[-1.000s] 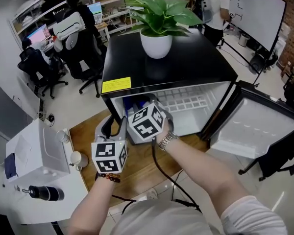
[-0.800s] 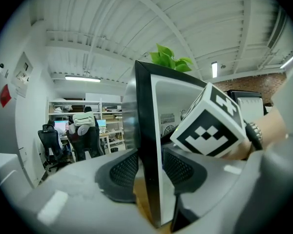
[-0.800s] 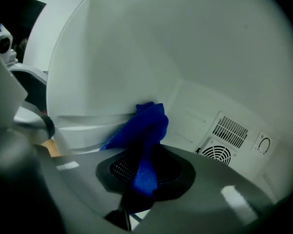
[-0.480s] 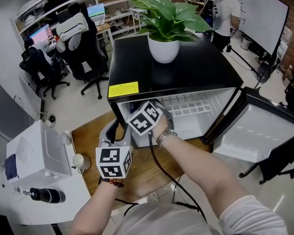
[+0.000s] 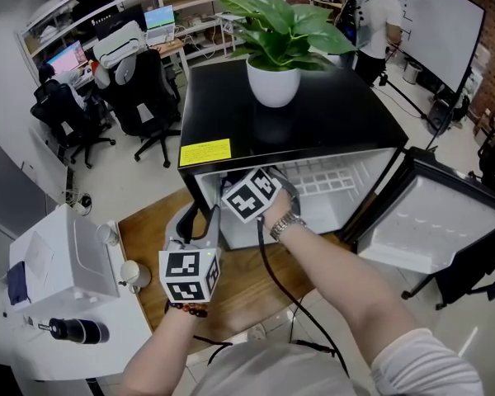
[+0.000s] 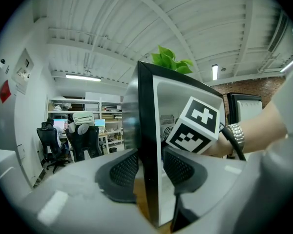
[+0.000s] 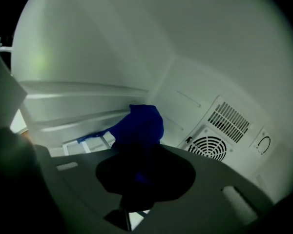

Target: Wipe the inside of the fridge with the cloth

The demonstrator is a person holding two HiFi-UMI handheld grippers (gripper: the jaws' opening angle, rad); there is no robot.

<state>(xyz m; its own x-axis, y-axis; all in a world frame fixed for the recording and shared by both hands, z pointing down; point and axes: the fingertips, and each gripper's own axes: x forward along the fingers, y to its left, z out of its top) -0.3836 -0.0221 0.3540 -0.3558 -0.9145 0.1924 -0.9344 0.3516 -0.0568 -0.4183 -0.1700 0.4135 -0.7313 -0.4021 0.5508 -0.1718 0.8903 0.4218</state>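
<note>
Cloth (image 7: 144, 126), a blue wad, sticks out of the right gripper (image 7: 142, 168), whose jaws are clamped narrow on it deep inside the fridge (image 5: 313, 122), near the white side wall and short of the fan grille (image 7: 210, 145) at the back. Wiping looks under way; the next move calls for pressing the wad onto the liner and sweeping across it. The left gripper (image 6: 149, 167) has its 2 jaws closed on the fridge's front side wall, 1 pad on each face, probably to steady it. Only the right gripper view shows the cloth. The head view hides it behind the marker cube (image 5: 252, 195), yet shows the door (image 5: 429, 221) swung open and the potted plant (image 5: 272, 48) on top.
</note>
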